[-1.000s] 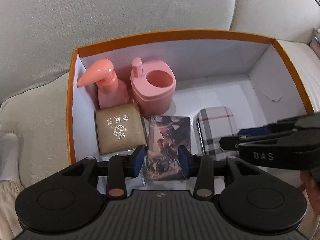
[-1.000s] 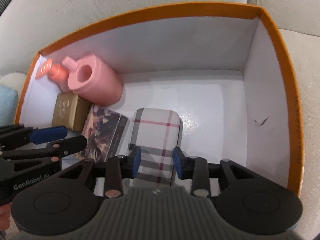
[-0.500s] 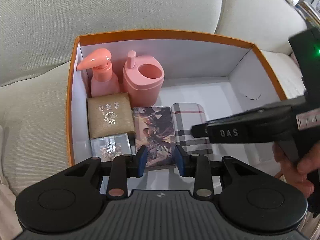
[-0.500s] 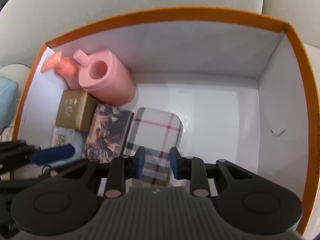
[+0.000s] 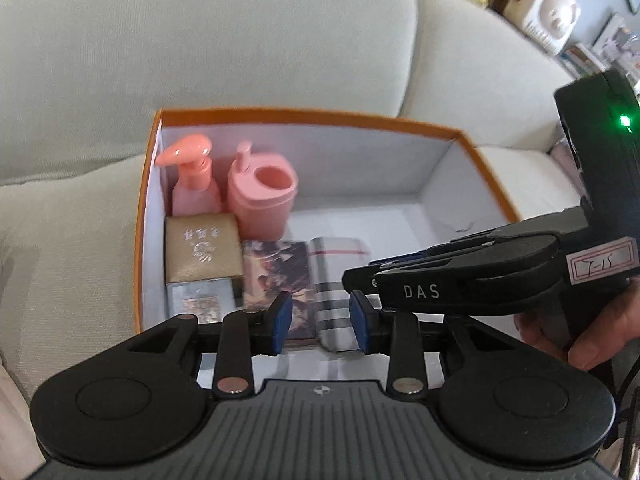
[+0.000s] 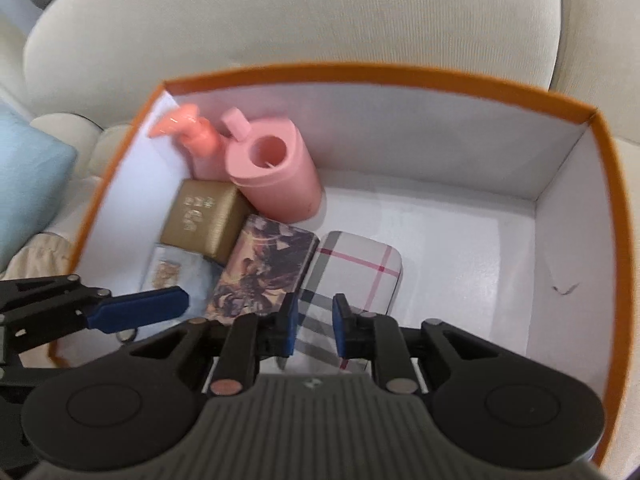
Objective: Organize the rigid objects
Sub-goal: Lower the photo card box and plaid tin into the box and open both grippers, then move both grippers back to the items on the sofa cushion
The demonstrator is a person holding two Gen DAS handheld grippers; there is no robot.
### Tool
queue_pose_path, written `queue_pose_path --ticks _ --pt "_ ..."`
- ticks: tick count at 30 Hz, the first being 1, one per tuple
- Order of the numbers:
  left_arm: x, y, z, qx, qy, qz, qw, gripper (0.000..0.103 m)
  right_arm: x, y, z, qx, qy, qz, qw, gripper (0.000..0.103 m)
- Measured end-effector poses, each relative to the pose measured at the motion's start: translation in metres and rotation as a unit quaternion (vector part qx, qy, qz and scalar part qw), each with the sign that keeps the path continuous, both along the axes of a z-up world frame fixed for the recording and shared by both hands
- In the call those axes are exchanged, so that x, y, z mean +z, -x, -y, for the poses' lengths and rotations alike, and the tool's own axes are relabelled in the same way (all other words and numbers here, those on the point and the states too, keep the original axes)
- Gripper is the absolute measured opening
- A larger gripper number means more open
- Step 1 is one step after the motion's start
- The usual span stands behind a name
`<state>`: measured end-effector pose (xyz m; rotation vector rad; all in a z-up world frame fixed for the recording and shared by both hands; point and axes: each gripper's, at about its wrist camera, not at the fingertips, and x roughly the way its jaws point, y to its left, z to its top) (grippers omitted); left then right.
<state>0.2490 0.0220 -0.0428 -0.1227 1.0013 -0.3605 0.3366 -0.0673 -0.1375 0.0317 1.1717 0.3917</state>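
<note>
I count six things inside the orange box (image 6: 604, 184), all packed against its left wall and front-left part: one pink pump bottle (image 5: 194, 188), one pink cup-shaped holder (image 5: 262, 196), one gold box (image 5: 202, 248), one small silver packet (image 5: 200, 298), one illustrated card box (image 6: 264, 276) and one plaid case (image 6: 354, 272). The box itself sits on a pale sofa (image 5: 240, 40), and its right half shows only bare white floor.

Taking the box as my landmark, the bottle and holder stand upright side by side in its back-left corner. The gold box lies just in front of the bottle, with the silver packet in front of that, against the left wall. The card box and plaid case lie flat, side by side and touching, toward the middle of the box floor.

My left gripper (image 5: 320, 322) hovers above the front edge of the box, and between its blue pads I see the near ends of the card box and the plaid case. Its jaws stand moderately apart and grip nothing.

My right gripper (image 6: 314, 326) hangs over the near end of the plaid case, jaws at a narrow gap, empty; I see no contact with the case.
</note>
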Motion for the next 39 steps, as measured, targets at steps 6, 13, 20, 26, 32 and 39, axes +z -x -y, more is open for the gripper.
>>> queue_pose_path --ticks 6,13,20,26,32,39 --pt "0.021 0.048 -0.006 0.018 0.043 0.047 0.9978 0.039 0.032 0.043 0.015 -0.019 -0.028 0.068 0.997 0.02" --pt "0.02 0.107 -0.01 0.036 0.079 0.066 0.994 0.039 0.056 0.125 0.04 -0.04 -0.048 0.146 0.987 0.028" --pt "-0.006 0.142 -0.02 0.076 0.088 -0.002 0.9932 0.039 0.034 0.194 0.065 -0.055 -0.03 0.134 0.989 0.032" --pt "-0.031 0.163 -0.032 0.117 0.062 -0.06 0.9894 0.039 -0.007 0.216 0.087 -0.081 0.035 0.089 0.992 0.032" --pt "-0.051 0.173 -0.021 0.095 -0.001 -0.09 0.9914 0.048 -0.027 0.221 0.102 -0.109 0.04 0.069 0.991 0.035" --pt "-0.047 0.19 0.034 -0.039 -0.116 -0.001 0.9925 0.052 -0.035 0.22 0.095 -0.101 0.041 0.069 0.992 0.043"
